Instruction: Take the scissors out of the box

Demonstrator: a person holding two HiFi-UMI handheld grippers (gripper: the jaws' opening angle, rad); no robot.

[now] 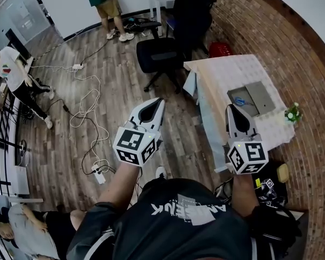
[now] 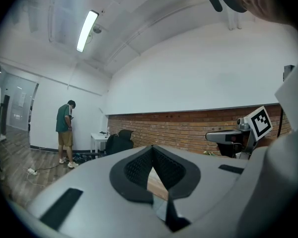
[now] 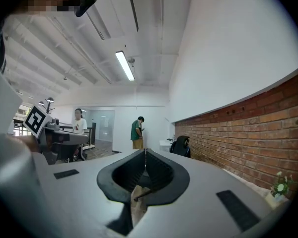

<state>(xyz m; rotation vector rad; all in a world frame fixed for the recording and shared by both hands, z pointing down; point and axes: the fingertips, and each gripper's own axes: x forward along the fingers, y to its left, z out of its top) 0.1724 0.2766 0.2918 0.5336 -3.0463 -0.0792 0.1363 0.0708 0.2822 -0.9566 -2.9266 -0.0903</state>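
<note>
A shallow grey box (image 1: 253,99) lies open on the white-clothed table (image 1: 230,72), and blue-handled scissors (image 1: 239,101) rest inside it. My right gripper (image 1: 231,109) is held level just short of the table's near edge, pointing toward the box, jaws shut and empty; in the right gripper view its tips (image 3: 145,151) meet with nothing between them. My left gripper (image 1: 158,103) hovers over the wooden floor left of the table, also shut and empty, and its tips (image 2: 152,148) touch in the left gripper view. Neither gripper view shows the box.
A black office chair (image 1: 157,56) stands before the table's far left corner. Cables (image 1: 86,107) and a power strip (image 1: 99,175) lie on the floor to the left. A small flower pot (image 1: 292,112) sits at the table's right edge by the brick wall. People stand at the back (image 1: 105,4) and far left (image 1: 13,75).
</note>
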